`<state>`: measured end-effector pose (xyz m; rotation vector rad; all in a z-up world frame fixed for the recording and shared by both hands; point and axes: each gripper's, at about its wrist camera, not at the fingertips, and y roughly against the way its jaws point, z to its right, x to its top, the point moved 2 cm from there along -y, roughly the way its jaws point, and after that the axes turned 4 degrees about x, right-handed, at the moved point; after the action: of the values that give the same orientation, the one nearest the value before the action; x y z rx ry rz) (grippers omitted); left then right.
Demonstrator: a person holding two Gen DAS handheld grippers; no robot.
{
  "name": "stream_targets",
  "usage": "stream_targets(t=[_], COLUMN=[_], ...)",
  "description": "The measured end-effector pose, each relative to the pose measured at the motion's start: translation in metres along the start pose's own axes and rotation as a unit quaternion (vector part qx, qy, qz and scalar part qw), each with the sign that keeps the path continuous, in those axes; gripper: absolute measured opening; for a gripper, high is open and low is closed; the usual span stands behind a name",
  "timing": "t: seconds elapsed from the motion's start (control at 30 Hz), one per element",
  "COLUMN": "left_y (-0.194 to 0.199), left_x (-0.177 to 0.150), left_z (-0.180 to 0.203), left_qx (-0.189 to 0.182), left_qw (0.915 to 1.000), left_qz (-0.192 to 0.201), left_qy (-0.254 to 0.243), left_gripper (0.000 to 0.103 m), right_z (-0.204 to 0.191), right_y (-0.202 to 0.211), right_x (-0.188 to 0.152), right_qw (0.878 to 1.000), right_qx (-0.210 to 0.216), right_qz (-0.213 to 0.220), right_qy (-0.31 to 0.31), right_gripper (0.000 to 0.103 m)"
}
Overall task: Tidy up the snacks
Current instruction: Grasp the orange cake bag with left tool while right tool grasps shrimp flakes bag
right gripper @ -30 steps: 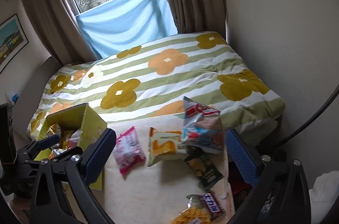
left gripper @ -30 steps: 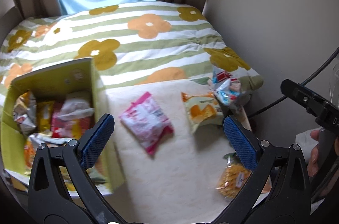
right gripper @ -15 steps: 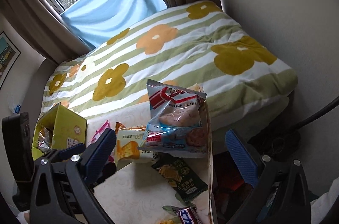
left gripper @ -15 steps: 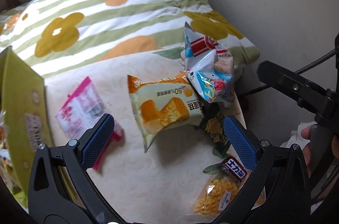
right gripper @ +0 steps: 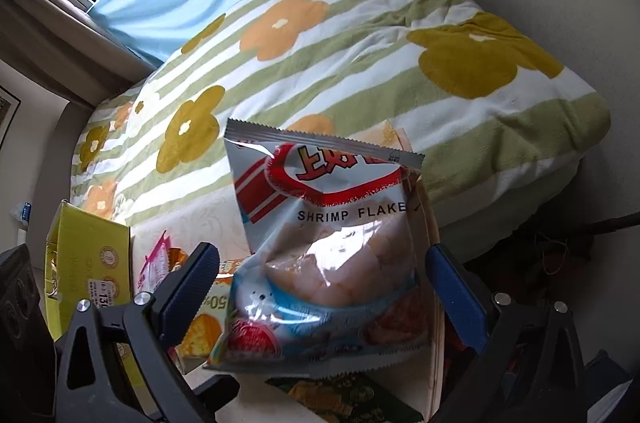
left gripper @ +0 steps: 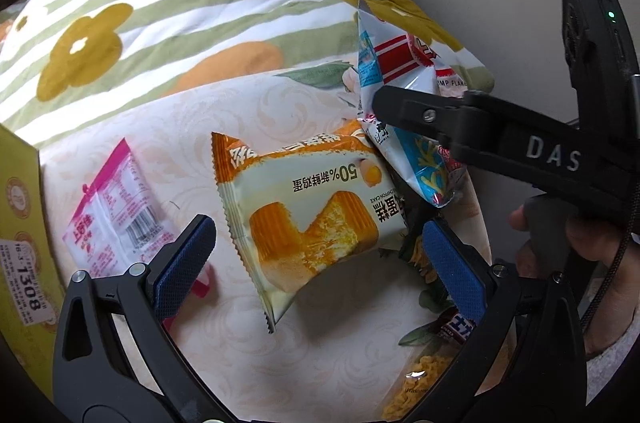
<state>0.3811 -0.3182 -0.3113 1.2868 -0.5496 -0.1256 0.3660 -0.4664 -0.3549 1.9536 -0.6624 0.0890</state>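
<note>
On the cream table (left gripper: 168,127) at the foot of the flowered bed (left gripper: 160,7), both claws have closed in on the loose snacks over the last second. A second ago the left claw (left gripper: 316,255) looked down from farther back, with the yellow box (left gripper: 20,223) filling its left side and the packets small. Now the box is only a strip at the left edge, and the chiffon cake packet (left gripper: 308,215) lies between the spread blue pads, not yet touched. The left claw is released, jaws wide.

The right claw (right gripper: 320,283) has swung from a high, wide look at the whole table to sit just in front of the shrimp flake bag (right gripper: 328,235), which stands propped upright at the table's far right edge, leaning over the cake packet. Its jaws are also apart and grip nothing; the bag fills the gap between them, though I cannot tell if a pad touches it.

By my reading, each claw has picked its target and the grasps come next. The pink packet (left gripper: 112,211) lies flat near the box, and a dark green packet (right gripper: 340,399) and a bag of yellow noodle snack (left gripper: 420,383) wait nearer the front. The box already holds several snacks, as the earlier view showed, so the sorting looks partly done.
</note>
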Motion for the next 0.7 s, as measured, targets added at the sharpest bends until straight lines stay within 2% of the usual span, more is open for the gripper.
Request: stream_targets(t=[0.07,0.1,0.13,0.27,0.37,0.4,0.53,0.7], left_y=[-0.003,-0.005,-0.006,-0.009,-0.013,-0.014,-0.017,-0.022], left_x=[0.002,0.003,0.004,0.006,0.007,0.007,0.008,0.01], left_z=[0.002,0.002,0.002,0.005,0.006,0.006,0.005,0.001], left_qx=[-0.001,-0.003,-0.004,-0.007,-0.009,-0.007,-0.004,-0.004], left_qw=[1.0,1.0,1.0,1.0,0.9999,0.9999,0.9999,0.9998], left_qz=[-0.003,-0.004,-0.005,-0.006,-0.009,-0.01,-0.013,-0.017], left_qy=[-0.002,-0.002,-0.001,0.0,0.0,0.0,0.004,0.013], left_gripper=[0.102,0.102,0.102,0.102,0.102,0.102,0.102,0.103], right_z=[0.0,0.0,0.0,-0.001,-0.002,-0.002,-0.002,0.001], right_y=[-0.007,-0.012,-0.015,-0.014,-0.014,-0.014,-0.01,-0.001], right_x=[-0.001,-0.002,-0.003,-0.004,-0.004,-0.003,-0.002,0.0], right_qw=[1.0,1.0,1.0,1.0,1.0,1.0,0.999,0.998], right_qx=[0.001,0.0,0.001,0.008,0.016,0.02,0.034,0.056], right_qz=[-0.011,-0.019,-0.022,-0.018,-0.018,-0.017,-0.013,0.006], right_qy=[0.002,0.003,0.005,0.005,0.006,0.006,0.0,-0.014], right_gripper=[0.1,0.093,0.09,0.086,0.079,0.072,0.061,0.06])
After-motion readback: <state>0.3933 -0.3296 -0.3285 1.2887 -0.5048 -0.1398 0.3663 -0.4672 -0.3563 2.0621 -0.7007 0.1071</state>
